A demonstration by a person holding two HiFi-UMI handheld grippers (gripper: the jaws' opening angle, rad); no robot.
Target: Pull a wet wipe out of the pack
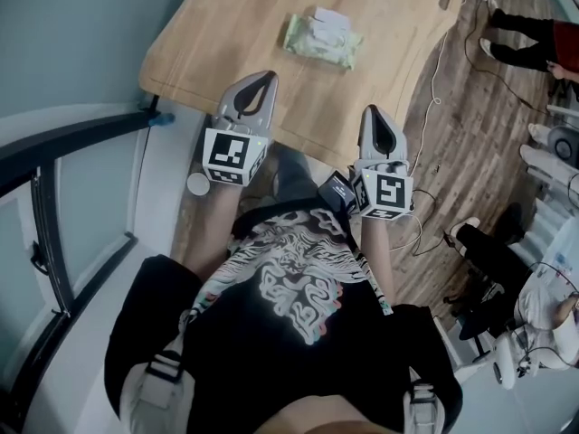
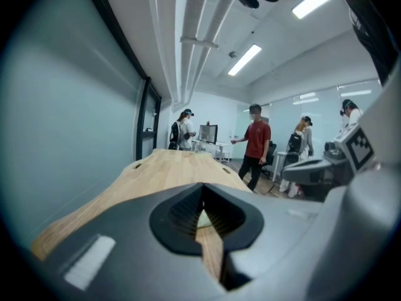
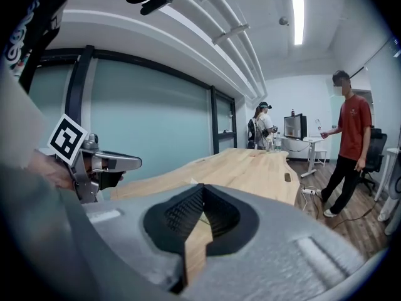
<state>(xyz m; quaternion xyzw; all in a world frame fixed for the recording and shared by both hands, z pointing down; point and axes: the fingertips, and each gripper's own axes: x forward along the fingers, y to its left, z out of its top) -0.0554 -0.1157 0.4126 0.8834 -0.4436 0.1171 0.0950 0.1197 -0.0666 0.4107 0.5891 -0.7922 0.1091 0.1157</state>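
Note:
The wet wipe pack [image 1: 323, 39], pale green with a white flap on top, lies on the wooden table [image 1: 226, 34] towards its far side. Both grippers hover at the table's near edge, well short of the pack. My left gripper [image 1: 268, 77] is shut and holds nothing, with its tips over the table edge to the left of the pack. My right gripper [image 1: 371, 109] is also shut and holds nothing, nearer me and to the right. In the left gripper view the jaws [image 2: 202, 187] meet at their tips, with a pale sliver, perhaps the pack, showing through the hollow behind them. The right gripper view shows shut jaws [image 3: 202, 188] over bare wood.
A glass wall with a black frame [image 1: 54, 269] runs along the left. A blue clamp [image 1: 163, 118] sits at the table's near left corner. A white cable [image 1: 434, 80] trails over the wood floor on the right. Several people stand beyond the table, one in red [image 2: 255, 144].

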